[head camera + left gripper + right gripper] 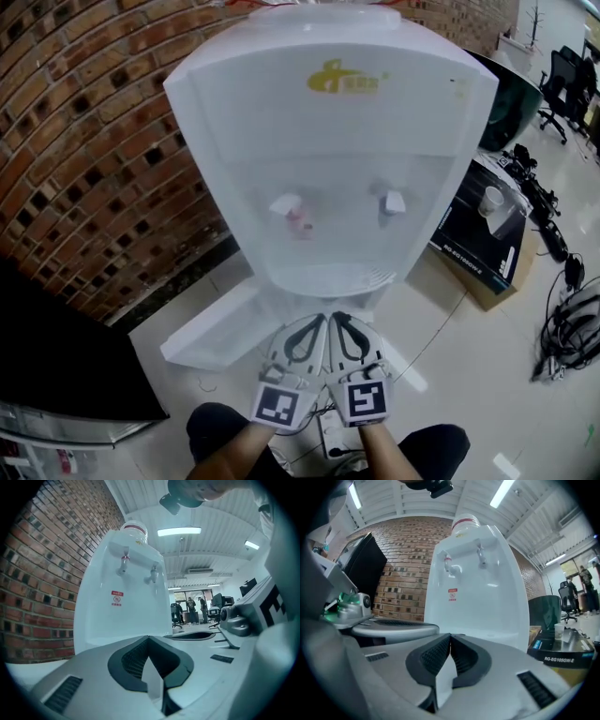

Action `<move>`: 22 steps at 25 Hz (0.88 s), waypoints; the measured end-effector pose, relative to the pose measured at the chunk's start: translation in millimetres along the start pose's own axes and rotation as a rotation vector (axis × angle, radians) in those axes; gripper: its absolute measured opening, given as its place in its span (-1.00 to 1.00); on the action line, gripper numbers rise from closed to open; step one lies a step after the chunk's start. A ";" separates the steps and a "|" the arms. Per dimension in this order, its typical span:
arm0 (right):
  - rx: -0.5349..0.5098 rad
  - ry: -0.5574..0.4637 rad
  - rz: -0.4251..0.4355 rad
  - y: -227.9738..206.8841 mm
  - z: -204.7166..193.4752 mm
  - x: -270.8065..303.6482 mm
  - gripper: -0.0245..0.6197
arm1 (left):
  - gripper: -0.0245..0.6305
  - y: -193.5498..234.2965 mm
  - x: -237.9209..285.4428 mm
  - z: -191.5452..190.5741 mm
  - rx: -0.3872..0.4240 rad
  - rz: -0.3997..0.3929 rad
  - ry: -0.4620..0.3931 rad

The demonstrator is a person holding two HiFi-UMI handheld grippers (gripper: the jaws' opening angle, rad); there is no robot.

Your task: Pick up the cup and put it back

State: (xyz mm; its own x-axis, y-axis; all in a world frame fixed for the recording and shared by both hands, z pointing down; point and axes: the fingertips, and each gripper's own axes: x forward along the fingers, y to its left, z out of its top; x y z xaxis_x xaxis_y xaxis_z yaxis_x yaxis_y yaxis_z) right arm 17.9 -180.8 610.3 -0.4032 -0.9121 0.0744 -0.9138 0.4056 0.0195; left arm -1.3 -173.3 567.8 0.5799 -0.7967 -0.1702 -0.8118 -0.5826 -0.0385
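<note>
The left gripper and the right gripper are just beside each other, low in front of a tall white plastic water dispenser. Both have the jaws fully together, and each gripper view shows nothing between them. The white paper cup is not held. It stands on a black cardboard box on the floor at the right of the dispenser, well apart from both grippers. In the right gripper view the side of this box shows the white print "RG-EG105GW-E". The dispenser has a yellow logo near its top, with characters too small to read. A small red and white sticker below the taps is also not readable. A red brick wall stands at the left of the dispenser
</note>
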 end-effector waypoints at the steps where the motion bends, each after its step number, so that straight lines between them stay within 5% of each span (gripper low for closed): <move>1: 0.018 0.003 -0.008 -1.6 -7.2 1.8 -0.90 | -0.95 1.0 0.4 -7.7 0.005 0.003 0.009; 10: 0.059 0.071 -0.058 -23.8 -82.9 32.8 -0.73 | -0.95 25.1 9.5 -77.2 -0.039 0.072 0.088; 13: 0.092 0.101 -0.089 -31.5 -113.8 44.9 -0.39 | -0.95 28.3 11.9 -101.1 -0.050 0.077 0.120; 22: 0.091 0.162 -0.103 -43.8 -203.6 93.5 -0.11 | -0.95 27.8 15.5 -169.8 -0.087 0.059 0.206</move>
State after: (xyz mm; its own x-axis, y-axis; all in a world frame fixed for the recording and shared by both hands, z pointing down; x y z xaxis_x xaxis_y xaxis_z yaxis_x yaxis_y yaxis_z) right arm 30.0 -271.6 819.4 -0.3013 -0.9237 0.2366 -0.9533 0.2970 -0.0546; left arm -3.2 -229.0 731.3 0.5403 -0.8407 0.0355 -0.8411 -0.5383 0.0526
